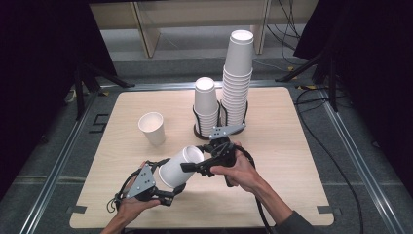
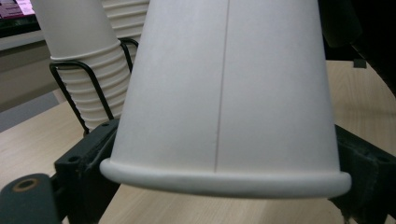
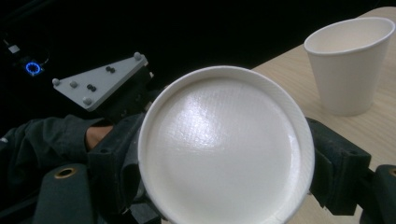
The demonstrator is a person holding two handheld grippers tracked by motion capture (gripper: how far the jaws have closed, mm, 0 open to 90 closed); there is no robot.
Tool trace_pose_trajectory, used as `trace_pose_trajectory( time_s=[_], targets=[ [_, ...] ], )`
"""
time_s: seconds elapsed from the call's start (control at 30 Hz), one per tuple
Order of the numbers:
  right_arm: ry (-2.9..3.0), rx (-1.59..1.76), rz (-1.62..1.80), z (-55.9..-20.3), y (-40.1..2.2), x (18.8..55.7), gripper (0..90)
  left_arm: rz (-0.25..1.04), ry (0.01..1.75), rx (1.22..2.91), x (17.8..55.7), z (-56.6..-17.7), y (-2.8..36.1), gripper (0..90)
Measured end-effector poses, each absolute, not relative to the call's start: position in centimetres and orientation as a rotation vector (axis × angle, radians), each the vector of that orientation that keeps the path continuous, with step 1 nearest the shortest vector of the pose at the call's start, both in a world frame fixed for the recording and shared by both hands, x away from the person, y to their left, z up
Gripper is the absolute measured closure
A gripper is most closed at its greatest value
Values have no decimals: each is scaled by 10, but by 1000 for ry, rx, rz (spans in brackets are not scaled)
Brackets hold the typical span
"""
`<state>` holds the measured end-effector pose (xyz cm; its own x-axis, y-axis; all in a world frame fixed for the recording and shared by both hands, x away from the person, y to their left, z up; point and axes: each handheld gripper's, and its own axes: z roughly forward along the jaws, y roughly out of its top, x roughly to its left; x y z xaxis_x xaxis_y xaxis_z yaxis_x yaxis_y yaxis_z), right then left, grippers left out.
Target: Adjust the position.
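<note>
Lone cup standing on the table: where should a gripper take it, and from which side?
Take the lone cup across its side wall just under the rolled rim, jaws level, from the near-left. It stands upright, mouth up, narrowing downward, so the rim likely stops slipping; the rack stands at its right. Left gripper and right gripper clamp the held cup.

The high view looks down over the table (image 1: 292,146); both gripper views (close-up) share one paper cup (image 1: 178,165).
</note>
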<state>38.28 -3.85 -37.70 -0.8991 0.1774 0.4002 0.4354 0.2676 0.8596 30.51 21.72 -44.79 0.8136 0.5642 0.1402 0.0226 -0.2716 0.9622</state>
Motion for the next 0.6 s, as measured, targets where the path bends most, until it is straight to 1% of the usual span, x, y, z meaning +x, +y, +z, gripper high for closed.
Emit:
trace_pose_trajectory(
  time_s=[0.17, 0.3, 0.6],
  targets=[
    [-2350, -559, -1650, -379, -39, 384, 225, 544, 459, 1827, 306, -449, 217, 109],
    [-2446, -548, -1634, -378, -41, 385, 196, 531, 480, 1848, 307, -450, 216, 112],
    [-2691, -454, -1507, -370, -39, 374, 159, 515, 462, 2008, 308, -452, 214, 119]
  ],
)
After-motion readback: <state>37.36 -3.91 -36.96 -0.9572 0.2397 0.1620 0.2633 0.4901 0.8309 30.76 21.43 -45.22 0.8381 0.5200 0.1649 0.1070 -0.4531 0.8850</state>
